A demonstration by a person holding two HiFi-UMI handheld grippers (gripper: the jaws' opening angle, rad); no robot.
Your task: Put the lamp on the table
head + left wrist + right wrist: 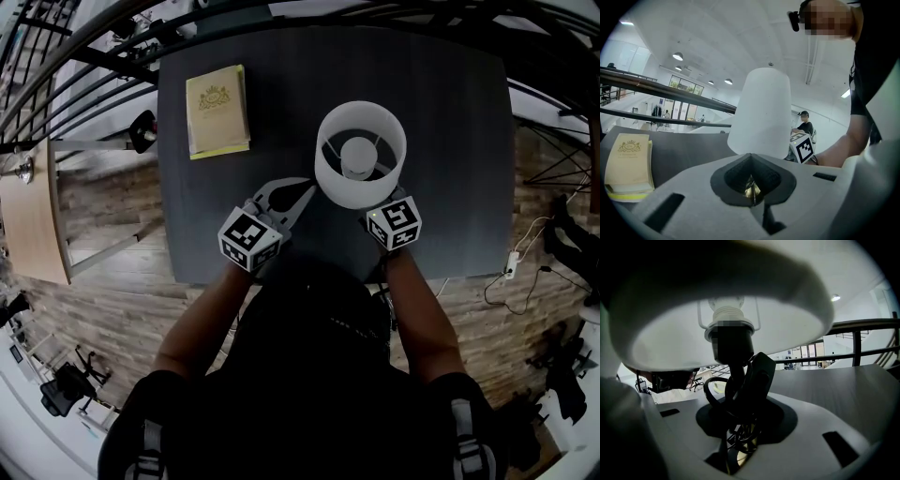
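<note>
- Item: lamp [330, 178] with a white drum shade, a white bulb socket and a black stem. It stands upright over the near right part of the worktop [441, 112], a dark grey rectangular tabletop. Its foot is hidden under the shade in the head view.
- Right tool [382, 208]: directly at the near side of the lamp, its front end tucked under the shade's rim. In the right gripper view the right tool [740, 437] has its jaws clamped on the lamp [733, 357] low on the black stem, with a bundle of black cord caught in the same gap. The shade spreads overhead, close to the camera.
- Left tool [298, 192]: just left of the lamp, tips pointing towards the shade and apart from it. In the left gripper view the left tool [751, 187] has its jaws together with nothing between them. The lamp [761, 112] rises straight ahead beyond the jaws.
- Book [217, 111]: cream, closed, with a yellow edge. It lies flat at the far left of the worktop, well apart from the lamp and both tools.
</note>
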